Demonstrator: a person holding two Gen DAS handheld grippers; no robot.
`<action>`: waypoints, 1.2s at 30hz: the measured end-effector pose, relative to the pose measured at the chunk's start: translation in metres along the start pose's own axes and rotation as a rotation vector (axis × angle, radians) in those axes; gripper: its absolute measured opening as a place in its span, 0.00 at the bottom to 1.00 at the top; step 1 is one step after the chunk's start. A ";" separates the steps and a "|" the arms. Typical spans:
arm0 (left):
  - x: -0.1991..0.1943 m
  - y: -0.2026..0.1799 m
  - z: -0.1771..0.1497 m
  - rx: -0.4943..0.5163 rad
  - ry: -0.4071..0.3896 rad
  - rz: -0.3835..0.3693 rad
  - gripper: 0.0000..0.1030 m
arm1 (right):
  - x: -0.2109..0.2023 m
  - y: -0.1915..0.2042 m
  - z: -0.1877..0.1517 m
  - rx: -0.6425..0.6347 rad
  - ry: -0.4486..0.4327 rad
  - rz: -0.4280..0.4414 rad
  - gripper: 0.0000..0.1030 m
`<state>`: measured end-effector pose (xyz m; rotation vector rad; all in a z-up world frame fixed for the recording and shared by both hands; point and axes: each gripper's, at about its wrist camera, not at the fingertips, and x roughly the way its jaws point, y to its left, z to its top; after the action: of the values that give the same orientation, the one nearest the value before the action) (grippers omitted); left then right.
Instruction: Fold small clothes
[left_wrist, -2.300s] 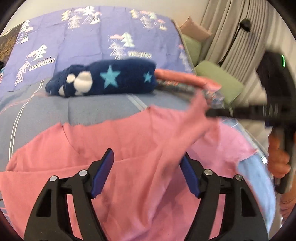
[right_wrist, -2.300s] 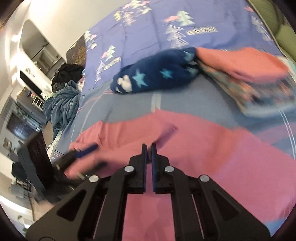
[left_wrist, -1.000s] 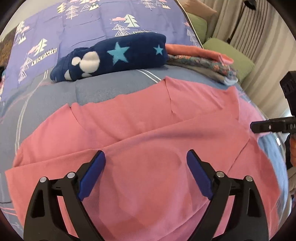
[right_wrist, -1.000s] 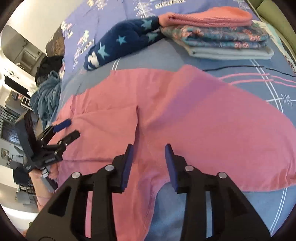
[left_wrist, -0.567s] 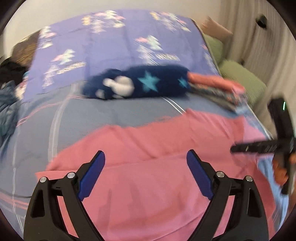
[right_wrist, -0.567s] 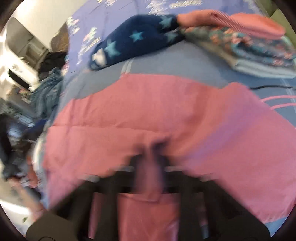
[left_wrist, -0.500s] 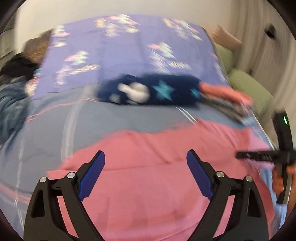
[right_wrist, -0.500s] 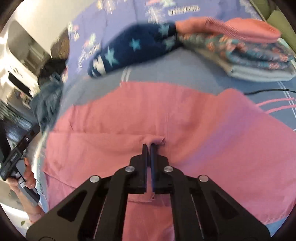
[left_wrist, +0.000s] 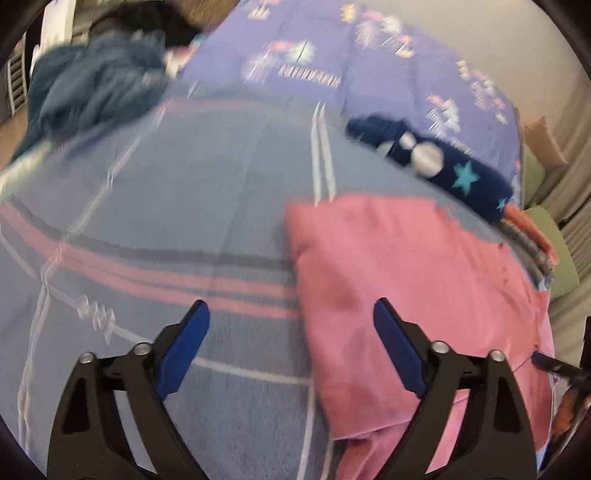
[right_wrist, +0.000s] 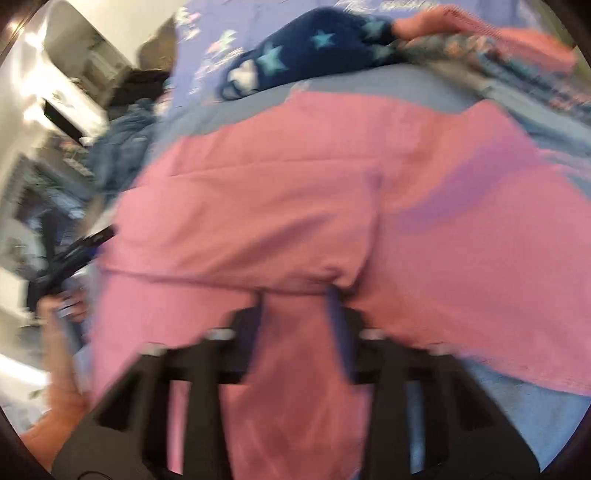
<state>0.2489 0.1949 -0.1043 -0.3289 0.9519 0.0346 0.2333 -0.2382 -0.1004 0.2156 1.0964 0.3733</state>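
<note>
A pink garment (left_wrist: 406, 277) lies spread on the bed, with one part folded over itself. My left gripper (left_wrist: 291, 325) hovers over the garment's left edge, one finger above the pink cloth and the other above the bedspread. Its jaws stand wide and are closing, and nothing is gripped. In the blurred right wrist view, the pink garment (right_wrist: 314, 184) fills the middle. My right gripper (right_wrist: 295, 295) sits low over the folded hem. Its jaws are opening, with pink cloth lying between the parted fingers. The left gripper (right_wrist: 74, 254) shows at that view's left edge.
A navy roll with stars (left_wrist: 443, 166) lies beyond the garment, next to a stack of folded clothes (right_wrist: 498, 48). A heap of blue blanket (left_wrist: 92, 85) sits at the far left. The purple tree-print cover (left_wrist: 369, 55) lies behind, and a green cushion (left_wrist: 565, 251) is at the right.
My left gripper has swung from over the middle of the garment to its left edge and rolled. My right gripper, shut on a pink fold half a second ago, now has its fingers parted.
</note>
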 end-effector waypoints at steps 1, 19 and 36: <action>0.003 -0.001 -0.005 0.005 0.026 0.011 0.73 | -0.003 -0.002 0.000 0.019 -0.014 -0.008 0.13; -0.035 -0.008 -0.055 0.112 -0.082 0.279 0.84 | -0.013 -0.005 -0.018 0.041 -0.062 0.033 0.38; -0.080 -0.054 -0.030 0.191 -0.179 0.017 0.30 | -0.035 0.024 -0.003 -0.002 -0.157 0.080 0.36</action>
<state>0.1880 0.1443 -0.0417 -0.1381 0.7735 -0.0109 0.2122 -0.2304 -0.0642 0.2829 0.9348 0.4218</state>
